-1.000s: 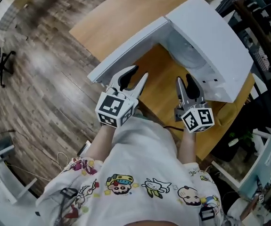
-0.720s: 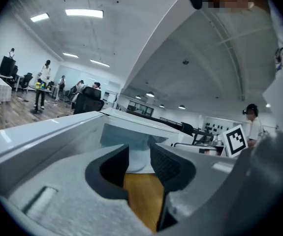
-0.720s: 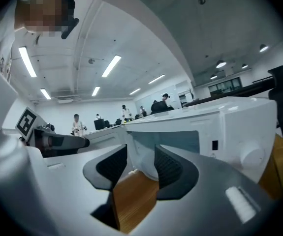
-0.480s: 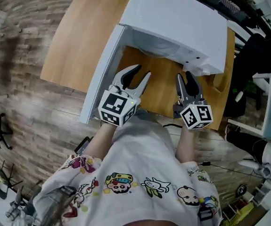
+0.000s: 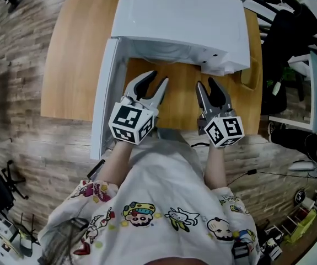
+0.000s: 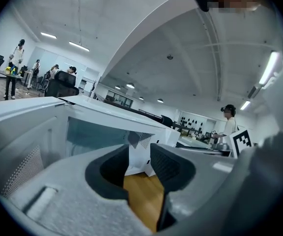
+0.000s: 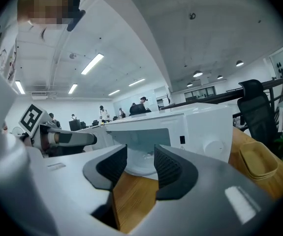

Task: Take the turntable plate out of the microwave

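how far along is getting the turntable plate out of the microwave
Done: the door of the microwave stands open. In hand: nothing; the left gripper and right gripper are open and empty, in front of the opening. Left: the turntable plate sits inside, so reaching in, gripping it and lifting it out remain.

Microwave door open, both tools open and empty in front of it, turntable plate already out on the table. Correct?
No: the turntable plate is still inside the microwave, seen in the right gripper view. Rest holds: door open, left tool and right tool open, empty, in front of it.
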The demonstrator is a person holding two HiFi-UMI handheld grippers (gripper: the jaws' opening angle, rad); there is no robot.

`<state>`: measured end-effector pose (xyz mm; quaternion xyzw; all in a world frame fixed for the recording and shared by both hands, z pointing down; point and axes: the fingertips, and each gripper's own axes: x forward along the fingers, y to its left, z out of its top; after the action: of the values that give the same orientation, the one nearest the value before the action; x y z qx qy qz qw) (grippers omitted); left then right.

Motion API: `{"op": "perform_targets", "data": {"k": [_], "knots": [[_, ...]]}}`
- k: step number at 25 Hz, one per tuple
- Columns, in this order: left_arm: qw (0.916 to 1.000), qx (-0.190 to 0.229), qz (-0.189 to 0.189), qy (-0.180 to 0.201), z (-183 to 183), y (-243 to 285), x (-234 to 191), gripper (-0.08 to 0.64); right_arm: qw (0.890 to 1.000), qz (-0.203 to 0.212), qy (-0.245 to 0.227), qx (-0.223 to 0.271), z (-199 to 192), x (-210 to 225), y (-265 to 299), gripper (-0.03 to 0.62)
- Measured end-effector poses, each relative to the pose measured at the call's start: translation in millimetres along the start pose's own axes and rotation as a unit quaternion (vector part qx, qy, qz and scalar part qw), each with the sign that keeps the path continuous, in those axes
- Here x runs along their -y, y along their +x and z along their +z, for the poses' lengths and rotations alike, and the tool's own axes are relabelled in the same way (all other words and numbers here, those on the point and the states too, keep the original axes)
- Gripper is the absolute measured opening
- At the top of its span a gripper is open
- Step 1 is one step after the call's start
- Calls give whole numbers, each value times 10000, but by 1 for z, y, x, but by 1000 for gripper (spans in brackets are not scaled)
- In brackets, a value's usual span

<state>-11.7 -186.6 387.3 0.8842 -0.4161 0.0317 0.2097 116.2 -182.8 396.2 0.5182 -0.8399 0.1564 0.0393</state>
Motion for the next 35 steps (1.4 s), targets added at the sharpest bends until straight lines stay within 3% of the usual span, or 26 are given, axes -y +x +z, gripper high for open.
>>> {"op": "perform_targets", "data": {"k": [12, 26, 35], "knots": [[9992, -23, 323, -222, -8, 14, -10, 130, 9996, 239, 57, -145, -6, 13, 3, 169], [9917, -191, 422, -1199, -40, 32, -28, 130, 9968, 668, 180, -405, -29, 3, 28, 164], [9876, -342, 458, -1462, -66, 48, -40, 130, 9956, 659, 326, -573, -53, 7, 42, 161]]}}
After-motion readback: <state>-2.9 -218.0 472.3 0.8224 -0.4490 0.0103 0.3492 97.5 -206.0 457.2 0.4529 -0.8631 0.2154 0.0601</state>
